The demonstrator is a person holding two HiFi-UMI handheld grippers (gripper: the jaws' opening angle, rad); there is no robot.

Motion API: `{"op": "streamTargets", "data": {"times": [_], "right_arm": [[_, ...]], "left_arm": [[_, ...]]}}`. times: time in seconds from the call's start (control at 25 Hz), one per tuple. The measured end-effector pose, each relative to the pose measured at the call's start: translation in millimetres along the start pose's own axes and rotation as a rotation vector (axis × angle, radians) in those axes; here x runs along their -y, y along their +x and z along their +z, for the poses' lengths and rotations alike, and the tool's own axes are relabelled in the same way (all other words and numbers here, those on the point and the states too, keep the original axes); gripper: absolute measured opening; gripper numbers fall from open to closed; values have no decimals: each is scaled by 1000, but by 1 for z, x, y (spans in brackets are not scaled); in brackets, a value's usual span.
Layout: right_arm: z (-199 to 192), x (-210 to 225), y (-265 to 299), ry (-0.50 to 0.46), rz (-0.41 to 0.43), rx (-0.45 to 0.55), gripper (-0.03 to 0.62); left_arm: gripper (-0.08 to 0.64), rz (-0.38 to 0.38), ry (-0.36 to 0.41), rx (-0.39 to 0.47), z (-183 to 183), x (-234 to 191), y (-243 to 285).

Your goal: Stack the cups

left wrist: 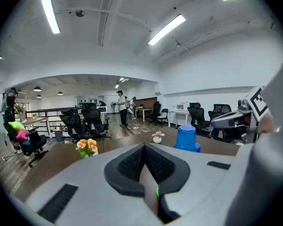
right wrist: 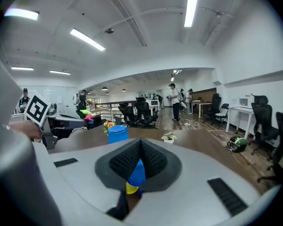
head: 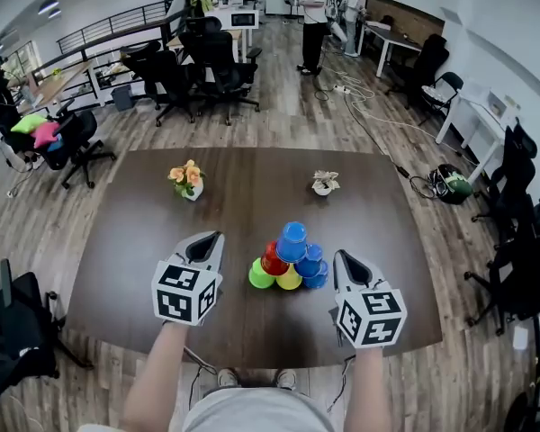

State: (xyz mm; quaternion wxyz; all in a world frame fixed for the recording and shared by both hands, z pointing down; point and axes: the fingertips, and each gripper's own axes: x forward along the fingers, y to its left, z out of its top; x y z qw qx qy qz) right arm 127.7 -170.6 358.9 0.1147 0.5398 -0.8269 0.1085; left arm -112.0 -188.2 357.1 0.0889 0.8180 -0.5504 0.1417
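- A pyramid of bright plastic cups (head: 290, 261) stands near the front edge of the dark wooden worktop (head: 252, 196), with a blue plastic cup (head: 294, 232) on top.
- The left tool (head: 218, 235) and right tool (head: 339, 256) flank it, jaws pressed together, gripping nothing.

The right claw (right wrist: 140, 145) has its jaws closed tip to tip. Through the slit beneath them show a blue cup (right wrist: 137, 174) and a yellow cup (right wrist: 131, 189). Beyond, a top blue cup (right wrist: 118, 133) rises over the brown tabletop (right wrist: 198, 142).
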Motion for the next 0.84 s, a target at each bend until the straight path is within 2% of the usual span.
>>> {"op": "streamTargets", "data": {"times": [0.2,0.84], "right_arm": [[5,9,-1,6,-25,10,5],[3,7,2,18,-21,7,5]], "left_arm": [[-3,8,-12,14,2,-4,2],[-3,-3,-14,9,4,-3,4]]}}
